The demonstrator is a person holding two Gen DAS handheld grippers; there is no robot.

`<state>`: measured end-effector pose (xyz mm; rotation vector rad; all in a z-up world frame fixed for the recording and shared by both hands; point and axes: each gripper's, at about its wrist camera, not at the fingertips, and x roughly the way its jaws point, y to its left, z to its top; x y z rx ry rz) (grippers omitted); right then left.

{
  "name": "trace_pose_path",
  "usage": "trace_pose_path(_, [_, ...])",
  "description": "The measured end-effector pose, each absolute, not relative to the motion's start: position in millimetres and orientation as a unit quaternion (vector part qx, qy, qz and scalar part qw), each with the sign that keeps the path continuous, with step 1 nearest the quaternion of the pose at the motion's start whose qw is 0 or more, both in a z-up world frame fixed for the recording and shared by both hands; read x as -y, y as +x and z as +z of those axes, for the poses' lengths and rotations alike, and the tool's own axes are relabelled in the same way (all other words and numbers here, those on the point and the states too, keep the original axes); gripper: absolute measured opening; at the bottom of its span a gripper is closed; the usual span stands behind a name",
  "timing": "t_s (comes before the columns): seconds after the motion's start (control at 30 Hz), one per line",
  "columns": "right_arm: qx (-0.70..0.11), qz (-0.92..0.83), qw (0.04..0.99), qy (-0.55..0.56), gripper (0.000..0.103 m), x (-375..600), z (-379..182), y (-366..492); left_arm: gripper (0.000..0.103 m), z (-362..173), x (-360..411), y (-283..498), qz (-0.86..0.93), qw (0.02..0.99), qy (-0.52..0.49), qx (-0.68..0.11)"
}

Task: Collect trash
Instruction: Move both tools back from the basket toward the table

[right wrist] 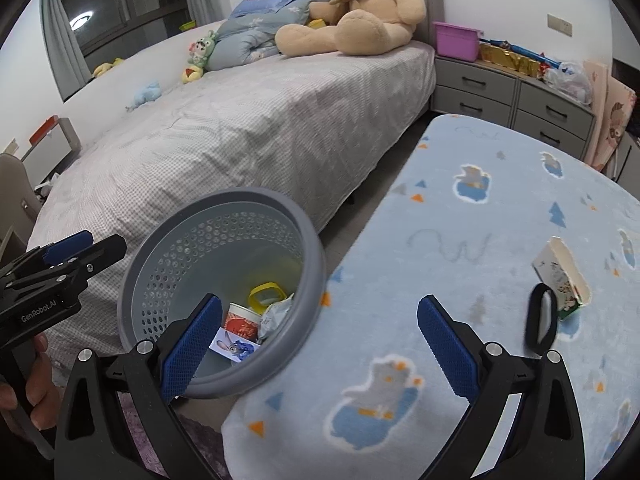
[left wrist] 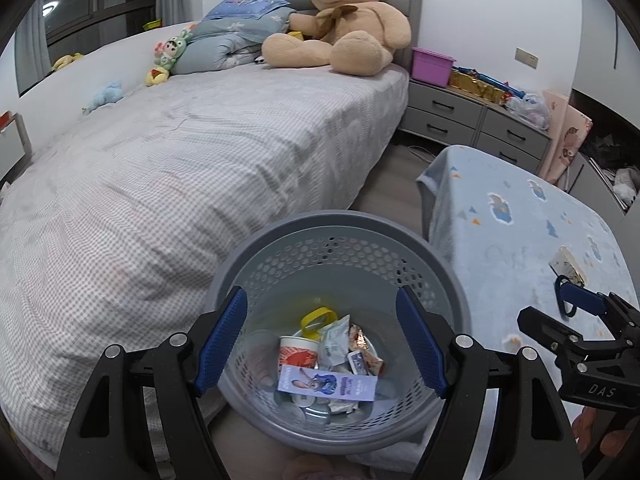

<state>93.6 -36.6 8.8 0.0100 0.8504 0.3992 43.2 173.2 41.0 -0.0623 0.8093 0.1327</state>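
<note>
A grey perforated trash basket (left wrist: pixel 280 256) (right wrist: pixel 224 216) stands on the floor between the bed and a low table. It holds several pieces of trash: a red-and-white cup (left wrist: pixel 298 352) (right wrist: pixel 242 322), a yellow ring (left wrist: pixel 318 320), wrappers and a purple card (left wrist: pixel 326 388). My left gripper (left wrist: pixel 322 344) is open and empty, right above the basket. My right gripper (right wrist: pixel 320 344) is open and empty over the table's left edge; it also shows in the left wrist view (left wrist: pixel 580 300). A small carton (right wrist: pixel 562 276) (left wrist: pixel 568 266) and a black ring (right wrist: pixel 541 320) lie on the table.
The table is covered with a light blue blanket (right wrist: pixel 480 208). A bed with a checked sheet (left wrist: pixel 180 160) lies to the left, with a big teddy bear (left wrist: pixel 348 20) at its head. Grey drawers (left wrist: pixel 460 116) with a purple box (left wrist: pixel 432 66) stand behind.
</note>
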Motion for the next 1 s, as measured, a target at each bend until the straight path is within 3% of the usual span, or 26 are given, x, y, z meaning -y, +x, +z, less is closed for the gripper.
trace_pose_path(0.43, [-0.386,0.161,0.907,0.051,0.096,109.9,22.4,72.2,0.074,52.1,-119.1,43.6,0.034,0.918,-0.007,-0.395])
trace_pose_path(1.0, [-0.399,0.063,0.912,0.074,0.096,245.4,0.3,69.1,0.074,32.4,14.5,55.3,-0.066,0.907,0.028,-0.415])
